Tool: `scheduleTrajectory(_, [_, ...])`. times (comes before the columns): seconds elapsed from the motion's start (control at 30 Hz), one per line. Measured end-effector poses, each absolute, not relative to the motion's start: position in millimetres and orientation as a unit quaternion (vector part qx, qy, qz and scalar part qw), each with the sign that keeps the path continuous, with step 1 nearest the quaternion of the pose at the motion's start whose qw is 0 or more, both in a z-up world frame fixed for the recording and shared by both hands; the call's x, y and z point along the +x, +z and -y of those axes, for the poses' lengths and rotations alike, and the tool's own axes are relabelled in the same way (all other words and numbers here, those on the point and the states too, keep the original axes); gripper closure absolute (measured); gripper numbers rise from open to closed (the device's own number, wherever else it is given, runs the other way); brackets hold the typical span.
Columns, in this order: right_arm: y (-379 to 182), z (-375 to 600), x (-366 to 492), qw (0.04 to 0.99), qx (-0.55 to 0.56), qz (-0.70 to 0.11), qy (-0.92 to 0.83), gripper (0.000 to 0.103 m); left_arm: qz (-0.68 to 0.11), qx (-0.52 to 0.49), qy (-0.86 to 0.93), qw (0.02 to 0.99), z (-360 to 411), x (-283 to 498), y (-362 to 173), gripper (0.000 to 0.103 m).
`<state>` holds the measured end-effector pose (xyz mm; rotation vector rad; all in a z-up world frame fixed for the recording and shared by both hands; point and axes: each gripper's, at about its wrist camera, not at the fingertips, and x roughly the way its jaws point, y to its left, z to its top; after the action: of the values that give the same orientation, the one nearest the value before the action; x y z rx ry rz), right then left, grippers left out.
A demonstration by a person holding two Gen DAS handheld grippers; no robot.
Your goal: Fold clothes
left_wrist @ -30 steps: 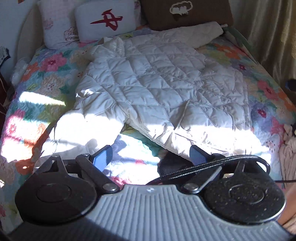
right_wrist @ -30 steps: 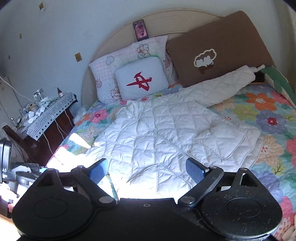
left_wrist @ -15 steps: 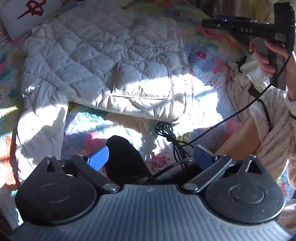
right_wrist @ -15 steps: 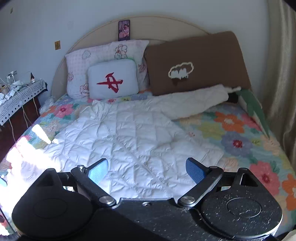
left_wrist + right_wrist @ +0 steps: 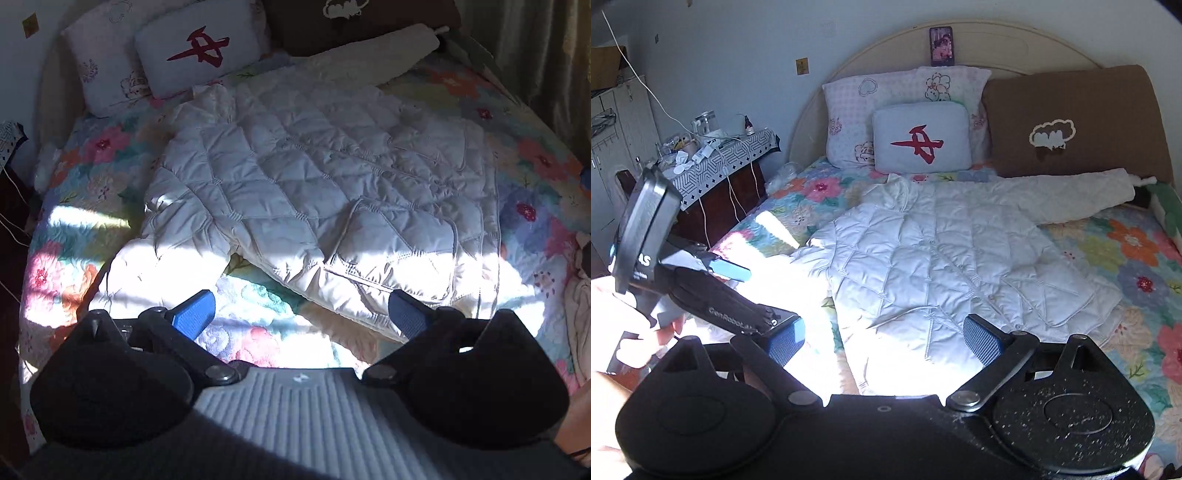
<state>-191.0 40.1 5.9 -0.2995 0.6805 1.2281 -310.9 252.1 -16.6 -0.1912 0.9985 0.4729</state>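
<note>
step: pre-grasp, nothing folded | jacket (image 5: 314,184) spread flat on bed (image 5: 535,206) | left gripper (image 5: 299,314), right gripper (image 5: 882,338): fingers spread, empty | next: near sleeve (image 5: 147,273) likely to be pinched, folded inward

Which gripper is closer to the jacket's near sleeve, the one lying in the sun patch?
Left. The left gripper hovers open just beside the sunlit sleeve; the right gripper, also open, sits over the jacket hem, farther right.
</note>
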Motion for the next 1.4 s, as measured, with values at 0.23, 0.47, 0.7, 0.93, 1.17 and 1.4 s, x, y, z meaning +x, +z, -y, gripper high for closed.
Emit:
scheduleTrajectory(0.23, [-1,-40,-186,0.761,-0.127,-0.319,0.550,0.008,-0.488,-0.041,0.195,0.850,-222,-311,-21,0.001])
scheduleTrajectory(0.47, [3,-36,-185,0.779,-0.110,-0.316,0.530,0.008,-0.443,-0.014,0.149,0.884,-200,-317,-1,0.000])
scheduleTrajectory(0.7, [-2,-42,-175,0.790,-0.087,-0.312,0.520,0.008,-0.450,-0.019,0.122,0.884,-198,-295,-10,0.000])
scheduleTrajectory(0.93, [-13,-41,-157,0.800,-0.049,-0.308,0.513,0.008,-0.464,-0.067,0.114,0.876,-220,-284,-22,0.000])
scheduleTrajectory(1.17, [-26,-43,-148,0.795,-0.046,-0.329,0.508,0.008,-0.477,-0.062,0.124,0.868,-223,-277,-34,0.000])
scheduleTrajectory(1.4, [-25,-43,-154,0.797,-0.059,-0.319,0.510,0.008,-0.485,-0.051,0.115,0.865,-218,-276,-38,0.000])
